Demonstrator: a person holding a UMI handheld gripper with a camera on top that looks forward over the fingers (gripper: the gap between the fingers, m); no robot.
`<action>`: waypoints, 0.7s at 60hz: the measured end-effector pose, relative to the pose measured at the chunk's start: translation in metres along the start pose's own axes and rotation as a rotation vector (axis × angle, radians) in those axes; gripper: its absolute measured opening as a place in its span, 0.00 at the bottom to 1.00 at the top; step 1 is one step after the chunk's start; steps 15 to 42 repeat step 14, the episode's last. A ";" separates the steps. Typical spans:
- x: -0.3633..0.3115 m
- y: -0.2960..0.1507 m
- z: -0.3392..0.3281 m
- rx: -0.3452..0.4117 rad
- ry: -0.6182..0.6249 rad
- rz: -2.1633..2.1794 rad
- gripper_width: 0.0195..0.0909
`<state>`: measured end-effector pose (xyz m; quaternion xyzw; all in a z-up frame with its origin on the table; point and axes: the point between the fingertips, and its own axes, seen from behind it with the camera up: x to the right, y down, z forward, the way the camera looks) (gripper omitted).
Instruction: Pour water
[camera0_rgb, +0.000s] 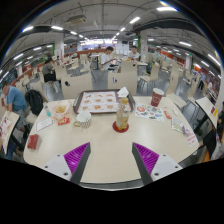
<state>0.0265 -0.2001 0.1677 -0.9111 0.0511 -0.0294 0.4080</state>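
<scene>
The gripper (111, 160) hangs above the near edge of a pale table (105, 150), and its two fingers are released and stand wide apart, holding nothing. Each finger carries a purple pad (75, 156) on its inner side.

Beyond the fingers, near the middle of the table, stands one tall pitcher (122, 111) with a pale body, upright on a round red coaster (121, 128). What is inside it I cannot tell. It is well ahead of the fingertips and a little toward the right finger, not between the fingers and not touched by them.

To the right of the pitcher, farther back, stands one red cup (157, 97); its content is hidden. Between the pitcher and this cup lies a small plate (148, 113) with something colourful on it, too small to name.

Behind the pitcher lies one flat tray (100, 101) with rows of small items on it. To the left of the pitcher there is a small stack of white paper cups (84, 119), and next to it an orange box (61, 111) with something pale in it. A small red thing (33, 141) lies at the left edge of the table.

One person in a blue top (13, 99) sits at the far left. Behind the table is a large hall with many tables and chairs (100, 76).
</scene>
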 end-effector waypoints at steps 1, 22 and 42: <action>-0.001 0.000 -0.001 0.002 -0.003 0.004 0.92; -0.001 -0.007 -0.002 0.007 -0.011 -0.016 0.91; -0.001 -0.007 -0.002 0.007 -0.011 -0.016 0.91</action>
